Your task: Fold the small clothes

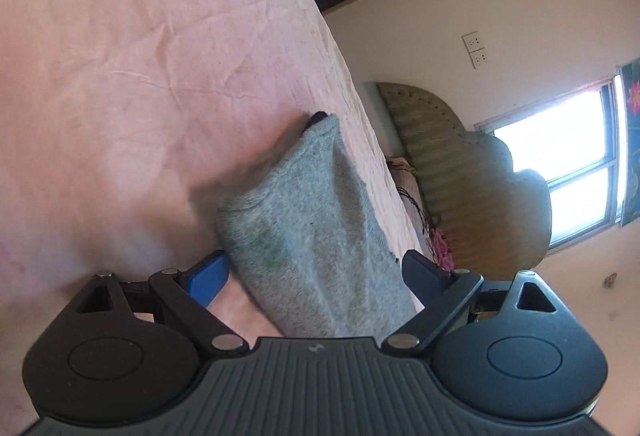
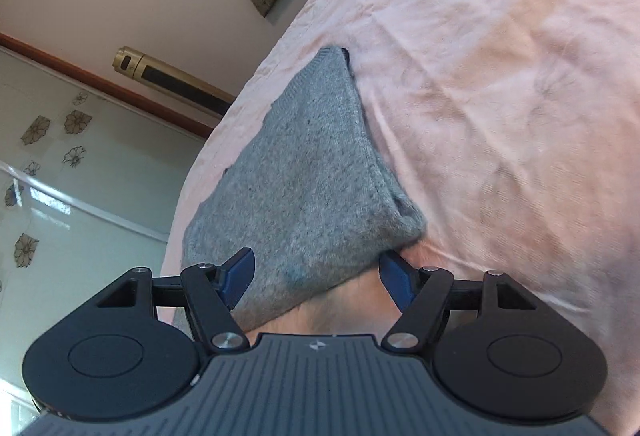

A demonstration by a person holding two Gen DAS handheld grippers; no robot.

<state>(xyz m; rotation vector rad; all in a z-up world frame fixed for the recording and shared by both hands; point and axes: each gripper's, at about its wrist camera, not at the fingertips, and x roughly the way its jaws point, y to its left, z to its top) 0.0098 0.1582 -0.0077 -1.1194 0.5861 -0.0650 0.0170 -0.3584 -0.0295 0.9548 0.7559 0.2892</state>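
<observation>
A folded grey knitted garment (image 1: 304, 220) lies on the pink bedsheet (image 1: 120, 76), close to the bed's edge. My left gripper (image 1: 316, 260) is open at its near end; the blue pads stand wide on either side of the cloth and do not press it. The right wrist view shows the same garment (image 2: 312, 164) from its other end. There my right gripper (image 2: 316, 256) is also open, straddling the near edge without squeezing it. A small dark bit (image 1: 318, 116) peeks out at the garment's far tip; I cannot tell what it is.
The bed's edge (image 1: 360, 108) runs right beside the garment, with a padded headboard (image 1: 460, 164) and a bright window (image 1: 560, 164) beyond. A tall gold and black unit (image 2: 172, 76) stands by the wall. The wrinkled sheet (image 2: 500, 96) stretches away on the other side.
</observation>
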